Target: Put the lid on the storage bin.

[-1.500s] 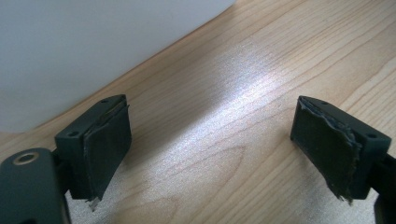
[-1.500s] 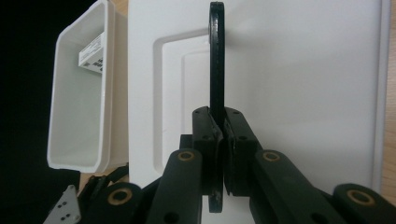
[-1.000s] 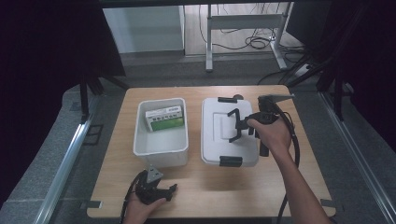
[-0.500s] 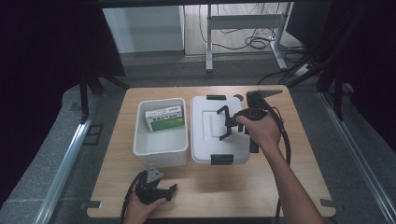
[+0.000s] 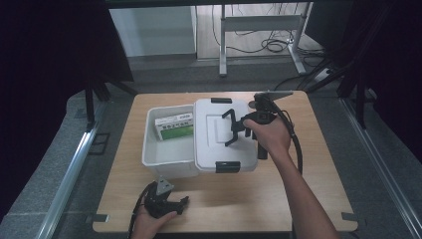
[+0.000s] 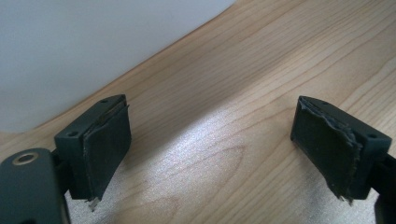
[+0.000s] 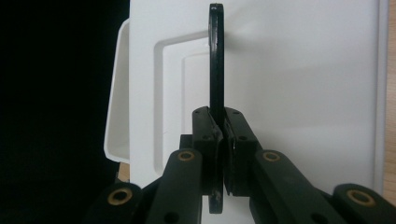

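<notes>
A white bin (image 5: pixel 160 155) stands at the table's centre left with a green and white box (image 5: pixel 173 126) inside. A white lid (image 5: pixel 219 147) with black clips overlaps the bin's right side and hides that part of it. My right gripper (image 5: pixel 235 127) is shut on the lid's upright black handle (image 7: pixel 215 65), with the lid (image 7: pixel 299 93) spread below and the bin's rim (image 7: pixel 113 116) showing past the lid's left edge. My left gripper (image 5: pixel 180 203) rests open near the table's front edge, with bare wood between its pads (image 6: pixel 105 144) and the bin's wall (image 6: pixel 88 46) just ahead.
The wooden table (image 5: pixel 318 164) has free room at the right and along the front. A black cable (image 5: pixel 297 149) trails from the right gripper across the table. Dark floor, metal rails and a desk frame surround the table.
My right gripper has carried the lid leftward by its handle, from beside the bin to overlapping the bin's right side. The left gripper has stayed put.
</notes>
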The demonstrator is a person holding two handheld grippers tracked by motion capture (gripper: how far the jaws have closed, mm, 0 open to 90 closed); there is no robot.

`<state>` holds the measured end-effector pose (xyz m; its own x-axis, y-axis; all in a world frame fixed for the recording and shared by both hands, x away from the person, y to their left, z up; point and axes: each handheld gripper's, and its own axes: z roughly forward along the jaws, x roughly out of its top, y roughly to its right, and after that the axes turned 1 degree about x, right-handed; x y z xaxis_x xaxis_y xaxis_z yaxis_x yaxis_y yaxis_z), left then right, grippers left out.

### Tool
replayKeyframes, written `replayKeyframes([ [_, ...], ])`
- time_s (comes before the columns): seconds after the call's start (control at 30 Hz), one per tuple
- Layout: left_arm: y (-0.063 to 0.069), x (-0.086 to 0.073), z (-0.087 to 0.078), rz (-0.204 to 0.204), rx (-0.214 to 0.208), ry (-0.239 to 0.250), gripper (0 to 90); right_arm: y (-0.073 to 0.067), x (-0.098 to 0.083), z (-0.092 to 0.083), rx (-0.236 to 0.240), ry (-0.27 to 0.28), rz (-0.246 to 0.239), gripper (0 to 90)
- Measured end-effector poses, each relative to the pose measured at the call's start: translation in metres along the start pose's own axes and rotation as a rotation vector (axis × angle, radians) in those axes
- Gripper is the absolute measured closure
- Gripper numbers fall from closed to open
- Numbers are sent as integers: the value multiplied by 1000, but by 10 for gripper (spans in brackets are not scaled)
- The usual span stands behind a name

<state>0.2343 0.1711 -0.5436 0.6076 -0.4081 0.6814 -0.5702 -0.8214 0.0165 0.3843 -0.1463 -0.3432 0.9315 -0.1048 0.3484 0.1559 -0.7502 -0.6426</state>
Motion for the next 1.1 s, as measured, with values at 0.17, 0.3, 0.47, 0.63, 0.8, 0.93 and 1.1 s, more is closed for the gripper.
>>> replayKeyframes([
  [0.17, 0, 0, 0, 0, 0, 0, 121, -9, 2, 2, 14, 2, -3, 848],
  [0.3, 0, 0, 0, 0, 0, 0, 121, -17, 2, 5, 18, -6, -14, 848],
  [0.47, 0, 0, 0, 1, -1, 0, 121, -23, 4, 8, 33, -8, -14, 848],
  [0.63, 0, 0, 0, 1, -1, 1, 121, -27, 5, 10, 38, -9, -14, 848],
  [0.8, 0, 0, 0, 1, -2, 1, 121, -31, 6, 15, 41, -12, -12, 848],
  [0.93, 0, 0, 0, -1, -2, 3, 121, -32, 7, 19, 43, -14, -8, 848],
  [1.1, 1, 0, 0, -2, -3, 3, 121, -32, 8, 22, 43, -16, -3, 848],
])
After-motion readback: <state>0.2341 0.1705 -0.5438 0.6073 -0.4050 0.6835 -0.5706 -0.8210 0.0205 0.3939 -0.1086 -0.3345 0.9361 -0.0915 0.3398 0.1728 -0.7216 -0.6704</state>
